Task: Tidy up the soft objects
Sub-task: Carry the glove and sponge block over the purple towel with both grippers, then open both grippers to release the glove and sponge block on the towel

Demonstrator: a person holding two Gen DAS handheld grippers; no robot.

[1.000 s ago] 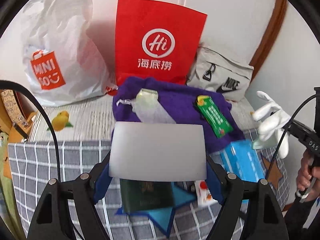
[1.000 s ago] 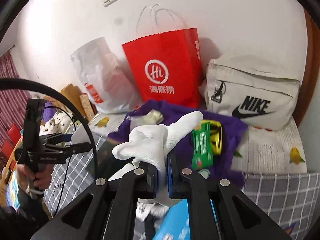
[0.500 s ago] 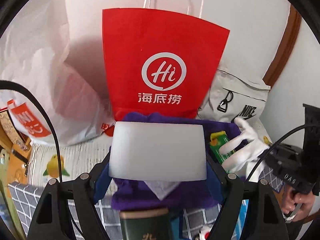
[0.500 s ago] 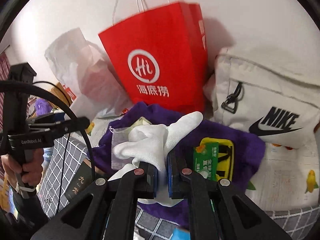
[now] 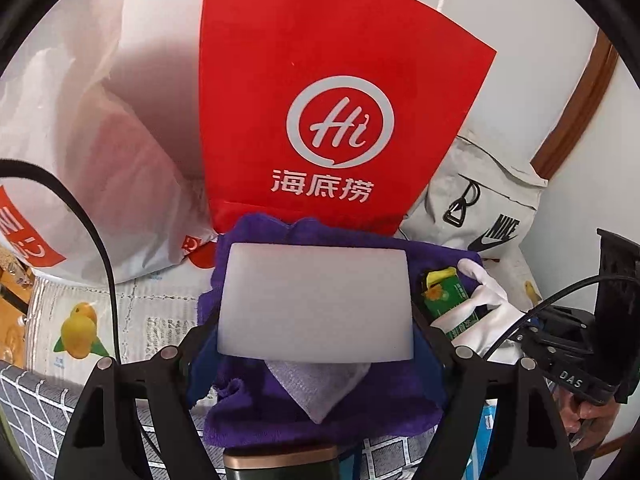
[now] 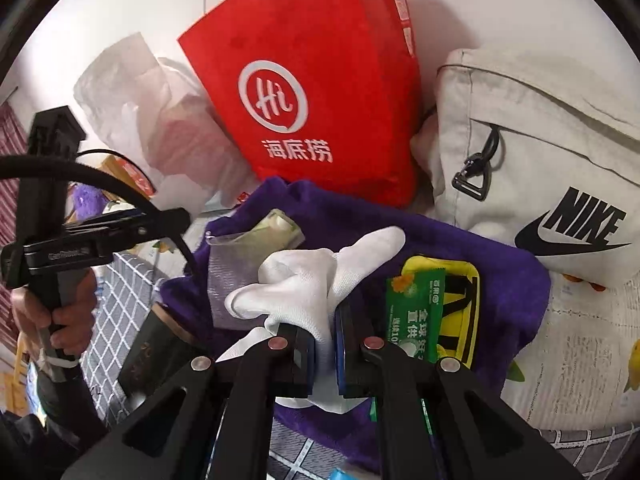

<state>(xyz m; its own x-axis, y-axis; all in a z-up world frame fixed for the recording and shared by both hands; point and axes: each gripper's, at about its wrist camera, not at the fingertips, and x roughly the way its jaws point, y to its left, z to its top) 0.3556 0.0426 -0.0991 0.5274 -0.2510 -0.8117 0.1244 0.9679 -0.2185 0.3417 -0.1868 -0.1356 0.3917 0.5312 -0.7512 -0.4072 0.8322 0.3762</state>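
Observation:
My left gripper [image 5: 316, 340] is shut on a flat white sponge block [image 5: 316, 300], held wide between its jaws above the purple towel [image 5: 320, 412]. A small mesh pouch [image 5: 320, 388] lies on the towel just under the block. My right gripper [image 6: 325, 356] is shut on a white glove [image 6: 316, 276], held over the purple towel [image 6: 508, 280]. The glove also shows at the right of the left wrist view [image 5: 488, 304]. The left gripper shows at the left of the right wrist view [image 6: 120, 232].
A red Hi paper bag [image 5: 340, 120] stands behind the towel, with a white plastic bag [image 5: 100, 160] to its left and a grey Nike bag [image 6: 540, 152] to its right. A green packet [image 6: 416, 312] and yellow pouch [image 6: 460, 312] lie on the towel. A dark green box [image 6: 148, 348] sits near the front.
Both grippers have moved forward toward the red bag and lower over the purple towel, each still holding its object.

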